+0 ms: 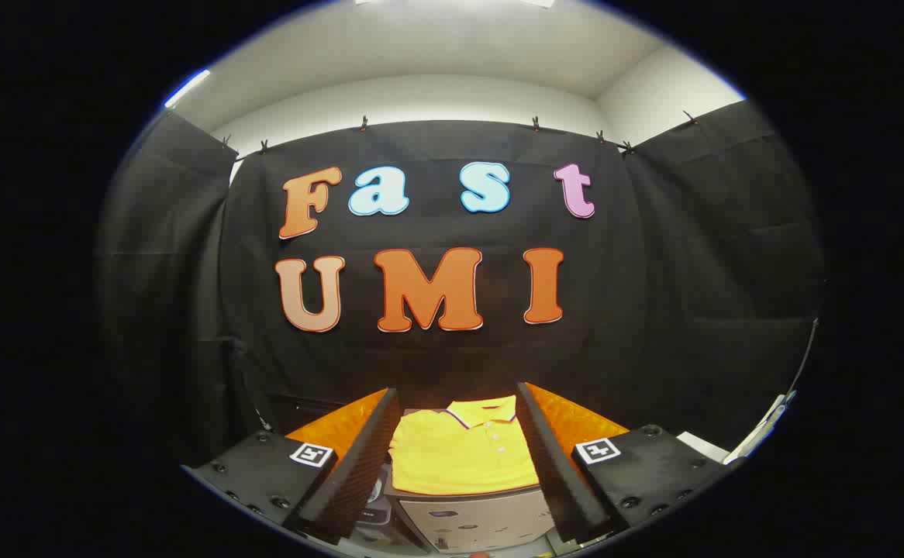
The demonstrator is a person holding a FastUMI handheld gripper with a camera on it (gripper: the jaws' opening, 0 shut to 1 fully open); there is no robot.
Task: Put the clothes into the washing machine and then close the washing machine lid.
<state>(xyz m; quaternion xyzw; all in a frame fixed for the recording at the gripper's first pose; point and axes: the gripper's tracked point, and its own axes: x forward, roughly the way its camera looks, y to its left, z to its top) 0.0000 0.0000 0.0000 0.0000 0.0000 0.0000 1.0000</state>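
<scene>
Seeing one yellow shirt (461, 459) folded flat on one pale box (474, 521), lower centre of frame; my gripper (458, 457) fingers stand apart, flanking it untouched. Black cloth wall (692, 310) behind.

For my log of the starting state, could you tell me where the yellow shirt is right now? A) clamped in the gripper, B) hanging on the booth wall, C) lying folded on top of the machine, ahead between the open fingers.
C: the yellow shirt lies folded flat on the machine, framed by the open gripper, whose fingers do not touch it.
</scene>
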